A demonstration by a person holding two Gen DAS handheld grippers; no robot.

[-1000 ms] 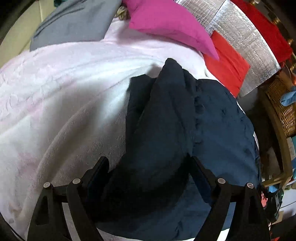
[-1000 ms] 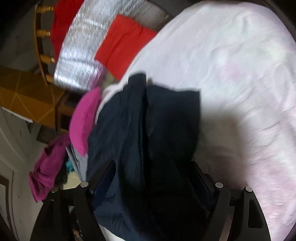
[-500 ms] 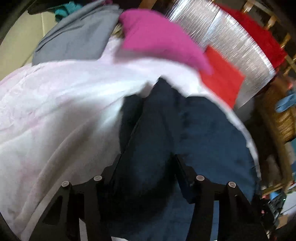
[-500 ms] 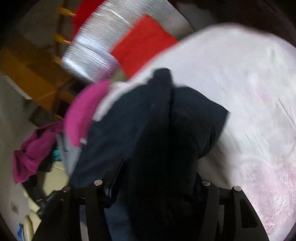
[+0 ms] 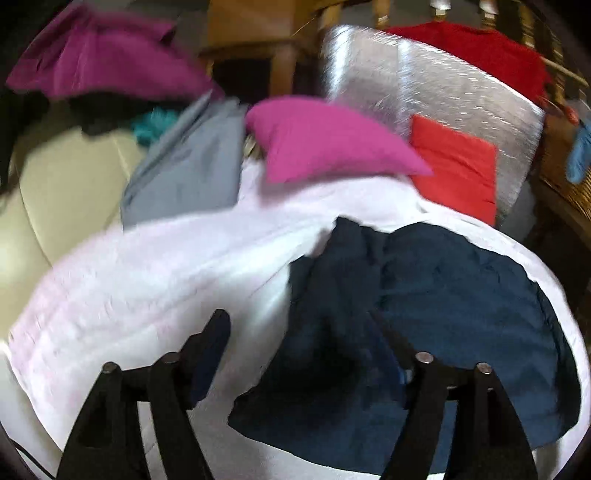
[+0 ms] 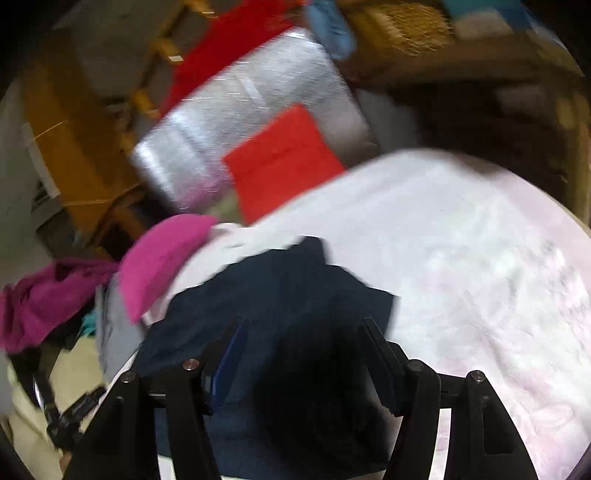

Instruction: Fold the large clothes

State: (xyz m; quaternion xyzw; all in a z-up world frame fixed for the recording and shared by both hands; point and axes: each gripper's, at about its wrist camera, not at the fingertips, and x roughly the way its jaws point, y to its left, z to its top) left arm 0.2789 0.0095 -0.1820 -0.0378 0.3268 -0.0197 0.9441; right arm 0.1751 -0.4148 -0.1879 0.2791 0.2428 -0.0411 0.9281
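A pale pink blanket [image 5: 147,295] covers the work surface and fills most of both views. On it lies a navy garment [image 5: 461,306], bunched into a ridge near its middle and spread flat toward the right in the left wrist view. Behind the blanket a silver foil board [image 5: 424,92] leans upright with a red cloth [image 5: 458,170] against its front, and a magenta cloth [image 5: 325,140] and a grey cloth [image 5: 188,166] rest at the blanket's far edge. A wicker basket [image 6: 399,22] stands at the top of the right wrist view, with a blue cloth [image 6: 328,26] hanging over its rim; what is inside it cannot be seen.

Only the left wrist view shows the cream floor [image 5: 55,177] and the garment's flat right half. Only the right wrist view shows a black strap [image 6: 62,410] at lower left.

The left gripper [image 5: 306,336] has just been opening; its jaws stand wide, the right finger against the garment's ridge, the left finger over bare blanket, so the cloth is released. The right gripper [image 6: 299,339] has just been closing, with dark folds of the garment between its fingers; whether the pads press the cloth cannot be told through the blur
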